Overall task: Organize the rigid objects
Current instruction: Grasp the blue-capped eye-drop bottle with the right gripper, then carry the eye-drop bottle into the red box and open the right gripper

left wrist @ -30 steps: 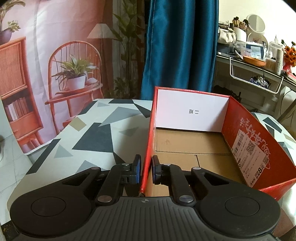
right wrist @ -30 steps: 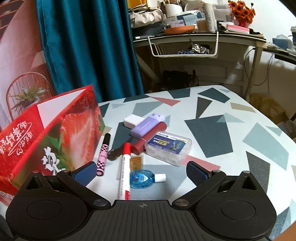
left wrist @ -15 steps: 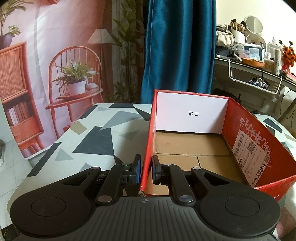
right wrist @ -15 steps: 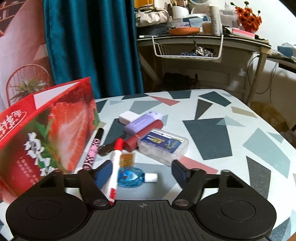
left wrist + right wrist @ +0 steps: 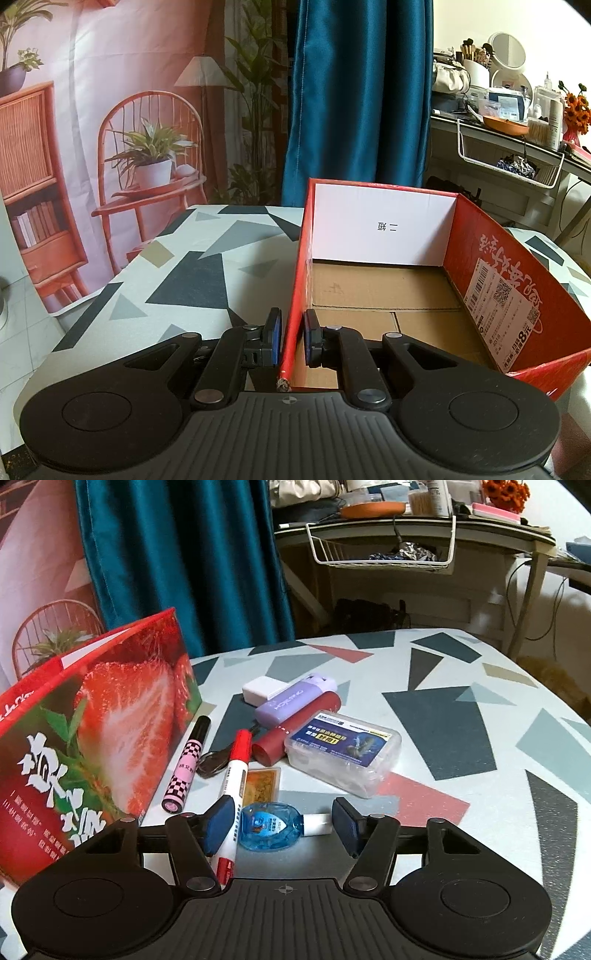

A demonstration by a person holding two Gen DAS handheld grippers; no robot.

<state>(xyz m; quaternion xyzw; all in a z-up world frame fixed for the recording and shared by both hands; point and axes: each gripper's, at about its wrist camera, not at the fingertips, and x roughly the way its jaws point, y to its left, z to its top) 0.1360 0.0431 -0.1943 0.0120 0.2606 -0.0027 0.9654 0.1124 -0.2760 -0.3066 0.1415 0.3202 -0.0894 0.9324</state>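
The right tongs, lowered and narrowed but still open, are set around the blue bottle at lower centre; the left tongs remain clamped on the box wall, steadying it for loading.

The right gripper hides the marker's lower end.
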